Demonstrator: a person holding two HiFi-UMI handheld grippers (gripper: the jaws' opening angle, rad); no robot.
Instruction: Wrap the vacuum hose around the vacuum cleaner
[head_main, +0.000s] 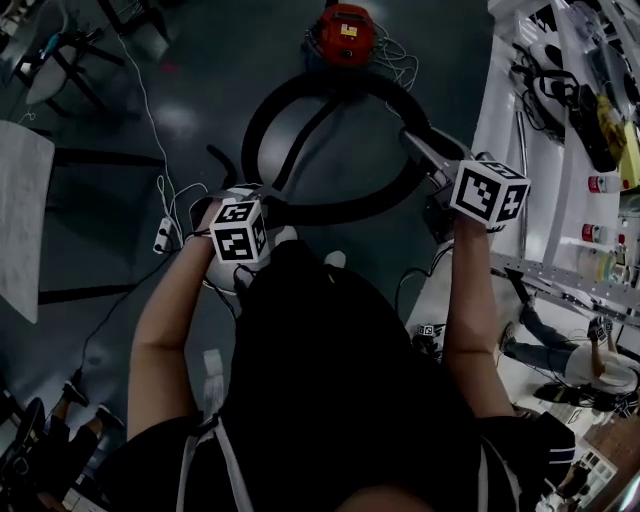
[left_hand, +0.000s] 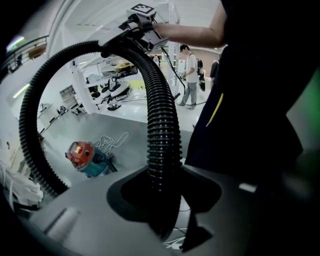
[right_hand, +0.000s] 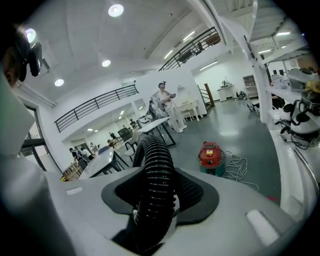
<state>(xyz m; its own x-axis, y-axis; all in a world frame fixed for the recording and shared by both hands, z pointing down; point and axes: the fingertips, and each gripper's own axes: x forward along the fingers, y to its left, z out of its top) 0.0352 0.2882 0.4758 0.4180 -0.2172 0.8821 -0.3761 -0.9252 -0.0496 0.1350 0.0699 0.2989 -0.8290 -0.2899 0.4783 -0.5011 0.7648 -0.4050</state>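
The red vacuum cleaner stands on the dark floor, far ahead. Its black ribbed hose forms a big loop in the air between my hands. My left gripper is shut on the hose low at the loop's near side. In the left gripper view the hose rises from the jaws of the left gripper and arcs over to the right gripper, with the vacuum cleaner beyond. My right gripper is shut on the hose higher up. The vacuum cleaner sits past that gripper's jaws.
A white power cord lies coiled beside the vacuum. A cluttered white workbench runs along the right. A white table and a power strip are at the left. People stand far off by the tables.
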